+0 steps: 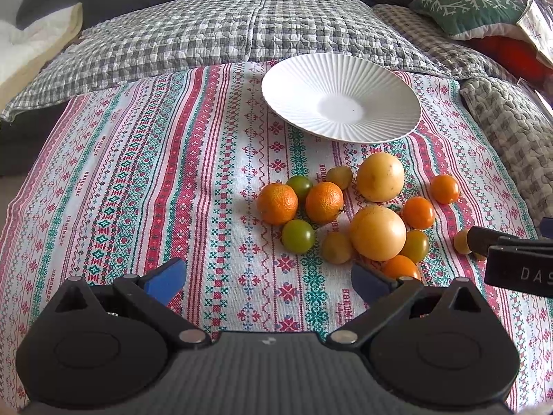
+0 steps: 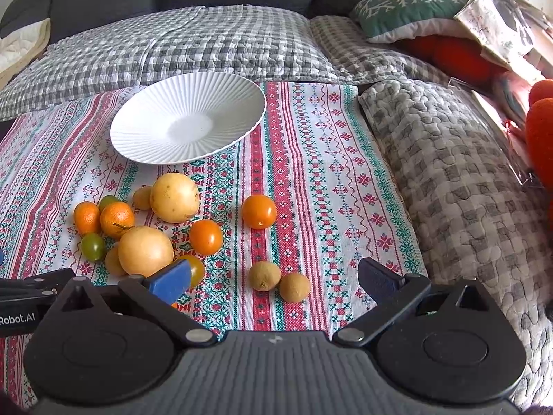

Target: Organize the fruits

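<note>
Nothing sorted yet; the ribbed white plate [image 1: 340, 98] is bare.
Your left tool [image 1: 266, 278] and right tool [image 2: 276, 278] both gape wide, holding nothing; every fruit lies on the cloth short of the plate.

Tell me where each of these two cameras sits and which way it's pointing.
Left wrist: rides the left gripper, low over the patterned cloth, facing the sofa; its open blue-padded fingers show, with the right gripper at the right edge.
Right wrist: rides the right gripper, further right, same heading; its open fingers show.
Shared: white plate, empty, and the fruit cluster.
</note>
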### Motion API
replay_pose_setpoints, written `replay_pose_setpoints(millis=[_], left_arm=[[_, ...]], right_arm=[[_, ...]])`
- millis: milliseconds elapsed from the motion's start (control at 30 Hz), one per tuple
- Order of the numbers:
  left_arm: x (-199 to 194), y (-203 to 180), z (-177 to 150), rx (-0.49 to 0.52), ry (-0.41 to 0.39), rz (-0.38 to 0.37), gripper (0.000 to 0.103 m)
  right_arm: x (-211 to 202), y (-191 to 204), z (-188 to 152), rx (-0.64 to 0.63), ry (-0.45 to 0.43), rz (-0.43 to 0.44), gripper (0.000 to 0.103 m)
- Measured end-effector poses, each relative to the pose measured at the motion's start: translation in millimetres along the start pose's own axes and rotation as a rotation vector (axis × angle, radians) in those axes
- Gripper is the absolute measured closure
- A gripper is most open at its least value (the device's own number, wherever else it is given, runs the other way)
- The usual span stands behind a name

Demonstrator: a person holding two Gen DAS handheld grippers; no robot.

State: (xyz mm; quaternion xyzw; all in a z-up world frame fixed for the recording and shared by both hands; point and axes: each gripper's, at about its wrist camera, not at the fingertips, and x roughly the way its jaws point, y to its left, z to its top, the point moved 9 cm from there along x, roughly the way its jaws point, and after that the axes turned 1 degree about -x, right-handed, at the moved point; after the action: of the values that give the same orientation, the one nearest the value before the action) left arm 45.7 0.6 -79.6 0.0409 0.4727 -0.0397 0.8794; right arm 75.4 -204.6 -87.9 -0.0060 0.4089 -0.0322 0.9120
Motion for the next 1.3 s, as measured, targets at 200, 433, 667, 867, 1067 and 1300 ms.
replay_pose_setpoints(millis=[200, 433, 667, 867, 1067, 1300], left_arm=[[-1.0, -1.2, -0.7, 0.001, -0.001, -0.008, 0.006], [-2.1, -1.4, -0.9, -0.003, -0.002, -0.017, 0.006], [-1.8, -2.3, -2.0, -0.009, 0.008, -0.032, 0.006], [-2.2, -1.7, -1.6, -0.014, 0.008, -0.032, 0.006], [-2.4, -1.6, -1.4, -0.016, 0.008, -0.035, 0.006], [-2.6, -1.3, -0.9, -0.018, 0.009, -0.028, 0.006]], right_arm=[[-1.0, 1.2, 0.2, -0.001, -0.005, 0.003, 0.000], [-1.1, 1.2, 0.2, -0.002, -0.005, 0.003, 0.000], [-1.8, 2.5, 0.2, -0.008, -0.008, 0.005, 0.000], [-1.7, 3.1, 0.5, -0.009, -0.008, 0.005, 0.000], [-1.9, 3.1, 0.9, -0.008, -0.011, 0.006, 0.000], [-2.0, 3.1, 1.0, -0.010, -0.010, 0.007, 0.000]])
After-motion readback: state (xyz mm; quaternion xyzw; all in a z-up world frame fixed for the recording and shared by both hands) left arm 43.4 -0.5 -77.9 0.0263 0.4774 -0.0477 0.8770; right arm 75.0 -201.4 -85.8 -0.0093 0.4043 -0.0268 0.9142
